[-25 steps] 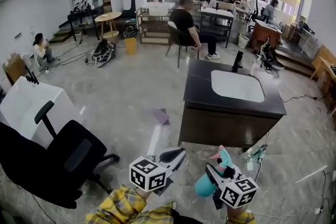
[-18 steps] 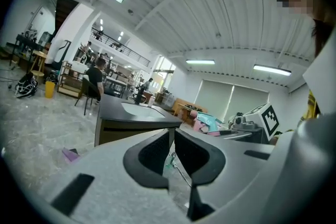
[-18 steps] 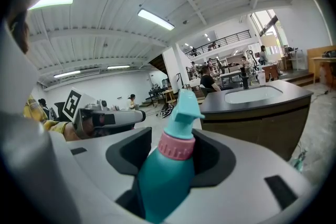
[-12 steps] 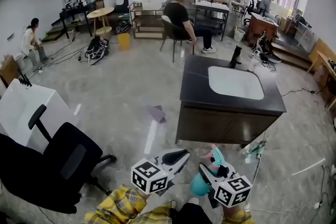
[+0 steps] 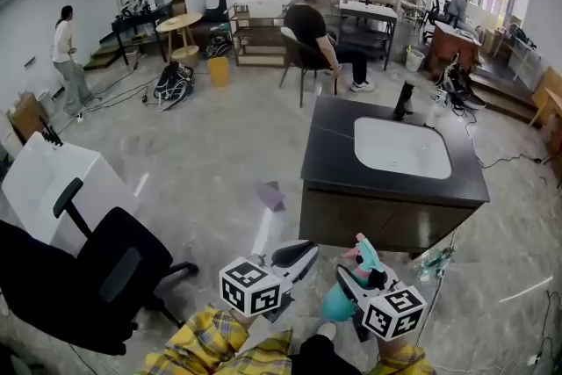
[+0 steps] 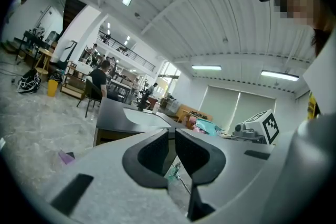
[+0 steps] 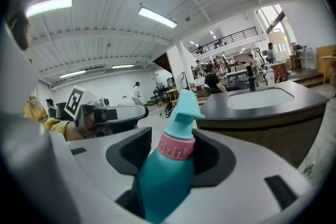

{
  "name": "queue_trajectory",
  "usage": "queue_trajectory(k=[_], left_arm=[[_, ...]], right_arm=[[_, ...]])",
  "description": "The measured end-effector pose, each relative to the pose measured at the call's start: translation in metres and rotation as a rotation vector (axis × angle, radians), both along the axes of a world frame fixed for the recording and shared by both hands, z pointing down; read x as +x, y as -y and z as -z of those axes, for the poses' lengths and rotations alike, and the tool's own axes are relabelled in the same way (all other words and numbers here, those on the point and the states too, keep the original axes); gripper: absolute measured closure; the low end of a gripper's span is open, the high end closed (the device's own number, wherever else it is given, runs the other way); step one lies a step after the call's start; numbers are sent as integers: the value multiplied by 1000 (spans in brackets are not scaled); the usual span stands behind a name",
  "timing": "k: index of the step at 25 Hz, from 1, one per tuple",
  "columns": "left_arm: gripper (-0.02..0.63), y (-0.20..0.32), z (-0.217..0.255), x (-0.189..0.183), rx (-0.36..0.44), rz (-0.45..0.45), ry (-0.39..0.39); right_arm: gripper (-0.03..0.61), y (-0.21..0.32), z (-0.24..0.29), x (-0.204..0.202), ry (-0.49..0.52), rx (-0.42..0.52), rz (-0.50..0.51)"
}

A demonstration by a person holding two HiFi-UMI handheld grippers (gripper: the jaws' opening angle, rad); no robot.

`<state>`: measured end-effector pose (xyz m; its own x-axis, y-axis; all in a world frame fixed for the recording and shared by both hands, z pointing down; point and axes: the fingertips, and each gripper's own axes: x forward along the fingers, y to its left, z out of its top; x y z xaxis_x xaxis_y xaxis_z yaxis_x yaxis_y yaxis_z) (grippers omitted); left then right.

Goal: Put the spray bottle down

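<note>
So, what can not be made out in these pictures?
Bottle base: right gripper view, hidden low between the jaws.
Bottle body: head view, partly behind the marker cube.
Small things on the counter: head view, too small to name.
Counter front: left gripper view, partly behind the jaws.

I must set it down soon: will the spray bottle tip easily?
The bottle looks like smooth plastic, so probably stiff yet slippery in the right claw. Its body is wider than its pink collar, so it likely stands steadily.

No text, brand, number or sign can be read anywhere; the cubes carry only black-and-white square patterns.
</note>
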<state>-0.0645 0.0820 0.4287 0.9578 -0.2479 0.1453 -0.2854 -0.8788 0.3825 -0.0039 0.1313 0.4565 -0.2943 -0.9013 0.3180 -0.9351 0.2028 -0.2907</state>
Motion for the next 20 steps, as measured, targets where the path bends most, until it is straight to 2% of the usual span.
queue_trajectory(k=[5, 13, 17, 20], left_arm=[[603, 24, -1, 38, 47, 33, 27], [604, 41, 10, 83, 55, 49, -38], [606, 49, 14, 99, 82, 49, -35], [604, 56, 14, 112, 72, 63, -28]], right_arm=[[365, 24, 5, 35, -17, 18, 26], [365, 49, 8, 80, -20, 27, 61], [365, 62, 10, 92, -17, 36, 84], [365, 69, 13, 103, -25, 48, 106]])
